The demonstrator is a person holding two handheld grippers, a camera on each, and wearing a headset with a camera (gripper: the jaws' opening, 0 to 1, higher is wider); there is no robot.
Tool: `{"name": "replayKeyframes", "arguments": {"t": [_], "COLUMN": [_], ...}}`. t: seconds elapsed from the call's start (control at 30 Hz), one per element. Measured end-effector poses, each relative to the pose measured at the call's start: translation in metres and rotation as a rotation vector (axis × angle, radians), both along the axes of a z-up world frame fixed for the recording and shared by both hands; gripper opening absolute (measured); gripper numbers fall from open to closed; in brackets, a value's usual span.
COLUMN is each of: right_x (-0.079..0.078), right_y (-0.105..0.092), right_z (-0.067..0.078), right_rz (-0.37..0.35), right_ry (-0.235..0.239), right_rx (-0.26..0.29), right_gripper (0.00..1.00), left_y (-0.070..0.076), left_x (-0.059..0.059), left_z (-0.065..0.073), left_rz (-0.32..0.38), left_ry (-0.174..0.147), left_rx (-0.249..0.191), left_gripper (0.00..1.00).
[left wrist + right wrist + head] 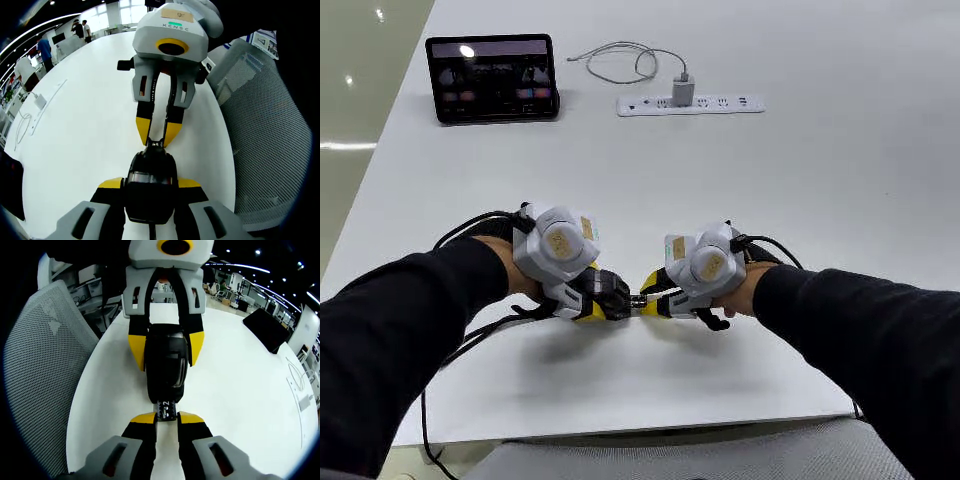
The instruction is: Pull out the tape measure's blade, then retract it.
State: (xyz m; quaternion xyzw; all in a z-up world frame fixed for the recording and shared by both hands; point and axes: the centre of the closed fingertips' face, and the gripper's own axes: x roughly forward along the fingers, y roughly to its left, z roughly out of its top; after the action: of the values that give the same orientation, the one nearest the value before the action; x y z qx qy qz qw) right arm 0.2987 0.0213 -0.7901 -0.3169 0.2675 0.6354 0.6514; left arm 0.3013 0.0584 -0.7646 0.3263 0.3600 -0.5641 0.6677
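Tape measure [610, 292] sits low centre in the head view: left gripper [150, 183] clamped around its body, right gripper [168, 418] pinched tight on the barely drawn blade [166, 410].

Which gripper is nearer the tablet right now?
Left. The left gripper, holding the tape measure, sits toward the person and right of the tablet; the right gripper, pinching the blade, is farther right.

Head view looks down; opposed gripper views share the tape measure [150, 185].
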Motion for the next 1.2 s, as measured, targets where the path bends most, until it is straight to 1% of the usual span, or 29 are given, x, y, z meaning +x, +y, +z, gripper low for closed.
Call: {"name": "replayKeyframes", "arguments": {"t": [0.07,0.17,0.37,0.5,0.6,0.63,0.67,0.73,0.9,0.97,1.03,1.2], "right_x": [0.001,0.001,0.001,0.002,0.000,0.000,0.001,0.001,0.001,0.002,0.002,0.001], "right_y": [0.001,0.004,0.010,0.010,0.009,0.008,0.008,0.009,0.008,0.006,0.004,-0.002], "right_z": [0.000,-0.001,-0.005,-0.007,-0.006,-0.006,-0.006,-0.006,-0.006,-0.006,-0.006,-0.005], "right_rz": [0.001,-0.007,-0.004,-0.040,0.001,-0.003,-0.015,-0.018,-0.014,-0.017,-0.025,-0.029], "right_ry": [0.002,0.020,0.037,0.069,0.055,0.058,0.074,0.074,0.068,0.068,0.078,0.076], "right_rx": [-0.006,-0.007,-0.013,-0.012,-0.009,-0.009,-0.005,-0.002,-0.004,-0.005,-0.009,-0.013], "right_gripper": [0.11,0.12,0.12,0.12,0.10,0.09,0.09,0.09,0.09,0.09,0.09,0.09], "left_y": [0.000,-0.001,-0.001,-0.002,-0.001,-0.001,-0.001,-0.001,-0.001,-0.001,-0.001,-0.001], "left_x": [0.000,0.000,0.000,0.001,0.001,0.001,0.001,0.002,0.001,0.001,0.001,0.001], "left_z": [0.000,0.000,-0.001,-0.001,-0.001,-0.001,0.000,0.000,0.000,0.000,0.000,0.000], "left_rz": [0.000,0.000,0.005,0.007,0.008,0.006,0.006,0.012,0.011,0.013,0.013,0.007], "left_ry": [0.001,0.000,0.003,-0.001,-0.001,0.000,0.002,0.007,0.007,0.008,0.007,0.005], "left_rx": [-0.001,0.001,-0.002,0.000,-0.002,-0.002,-0.004,-0.008,-0.007,-0.009,-0.007,-0.006], "left_gripper": [0.33,0.33,0.33,0.33,0.33,0.33,0.33,0.33,0.33,0.33,0.33,0.33]}}
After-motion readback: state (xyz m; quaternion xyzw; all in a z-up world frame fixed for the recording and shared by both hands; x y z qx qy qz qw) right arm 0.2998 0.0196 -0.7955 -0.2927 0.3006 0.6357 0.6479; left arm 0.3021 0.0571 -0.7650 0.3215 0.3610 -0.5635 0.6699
